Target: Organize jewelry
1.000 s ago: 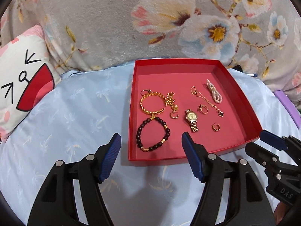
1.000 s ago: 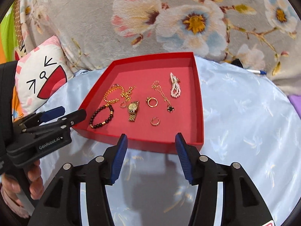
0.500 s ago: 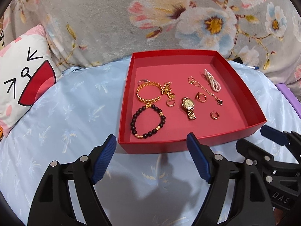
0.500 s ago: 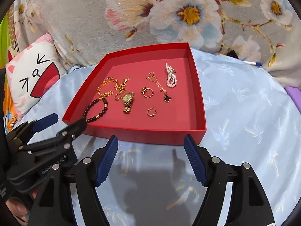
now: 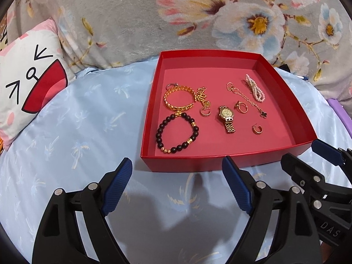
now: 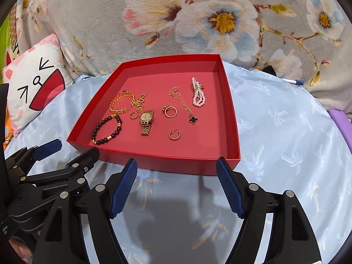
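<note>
Both your grippers' fingers have spread since earlier; left gripper (image 5: pixel 177 171) keeps opening, right gripper (image 6: pixel 176 171) gapes, empty, before the red tray (image 5: pixel 220 160).

A: The red tray (image 5: pixel 228 160) looks like matt card, smooth-walled. And the sheet (image 5: pixel 77 118) under it?

B: Satiny pale-blue cloth with a soft sheen. The blanket (image 6: pixel 99 22) behind is fuzzy fleece.

A: The watch (image 6: pixel 146 120) and gold bracelet (image 5: pixel 179 99) gleam like polished metal.

B: The dark beads (image 5: pixel 176 132) are glossy; the pearl strand (image 6: pixel 198 94) is lustrous. The left claw (image 5: pixel 176 184) has ribbed blue pads on matt black plastic.
</note>
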The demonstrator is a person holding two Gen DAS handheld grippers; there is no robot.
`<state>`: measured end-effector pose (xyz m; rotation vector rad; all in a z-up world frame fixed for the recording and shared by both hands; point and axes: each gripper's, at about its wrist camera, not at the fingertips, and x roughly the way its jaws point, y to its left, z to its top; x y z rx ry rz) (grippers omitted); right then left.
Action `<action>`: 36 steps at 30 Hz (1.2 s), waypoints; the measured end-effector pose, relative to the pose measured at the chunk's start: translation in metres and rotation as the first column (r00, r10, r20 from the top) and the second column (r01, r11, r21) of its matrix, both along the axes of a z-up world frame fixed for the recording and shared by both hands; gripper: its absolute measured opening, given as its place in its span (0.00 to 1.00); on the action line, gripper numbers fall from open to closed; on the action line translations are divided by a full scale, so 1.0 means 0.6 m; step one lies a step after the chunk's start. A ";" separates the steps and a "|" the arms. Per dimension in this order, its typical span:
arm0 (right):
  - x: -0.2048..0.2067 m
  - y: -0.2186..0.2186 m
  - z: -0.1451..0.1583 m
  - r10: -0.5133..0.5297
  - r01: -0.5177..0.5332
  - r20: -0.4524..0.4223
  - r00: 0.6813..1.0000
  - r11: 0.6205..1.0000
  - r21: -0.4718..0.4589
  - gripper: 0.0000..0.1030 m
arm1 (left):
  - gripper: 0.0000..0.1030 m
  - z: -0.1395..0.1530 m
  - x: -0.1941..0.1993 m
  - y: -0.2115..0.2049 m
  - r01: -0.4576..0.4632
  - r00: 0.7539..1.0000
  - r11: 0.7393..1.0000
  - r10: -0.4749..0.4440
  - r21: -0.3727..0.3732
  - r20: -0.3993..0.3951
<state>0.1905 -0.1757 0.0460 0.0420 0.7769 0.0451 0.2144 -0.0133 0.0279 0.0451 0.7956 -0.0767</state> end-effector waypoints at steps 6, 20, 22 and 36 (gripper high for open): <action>-0.001 0.003 0.003 -0.003 0.003 0.010 1.000 1.000 -0.018 0.72 | 0.82 0.000 0.000 0.003 -0.017 1.000 1.000 0.017 0.001 -0.002; -0.003 0.004 0.003 -0.002 0.003 0.011 1.000 1.000 -0.023 0.72 | 0.82 -0.003 -0.001 0.007 -0.047 0.999 0.999 0.047 -0.006 -0.009; -0.003 0.004 0.002 -0.001 0.001 0.011 1.000 1.000 -0.027 0.72 | 0.82 -0.003 -0.001 0.008 -0.050 0.999 0.999 0.050 -0.005 -0.010; -0.002 0.001 -0.002 -0.005 0.006 0.012 1.000 1.000 -0.028 0.72 | 0.82 0.001 -0.004 0.005 -0.046 0.999 0.999 0.046 0.020 0.013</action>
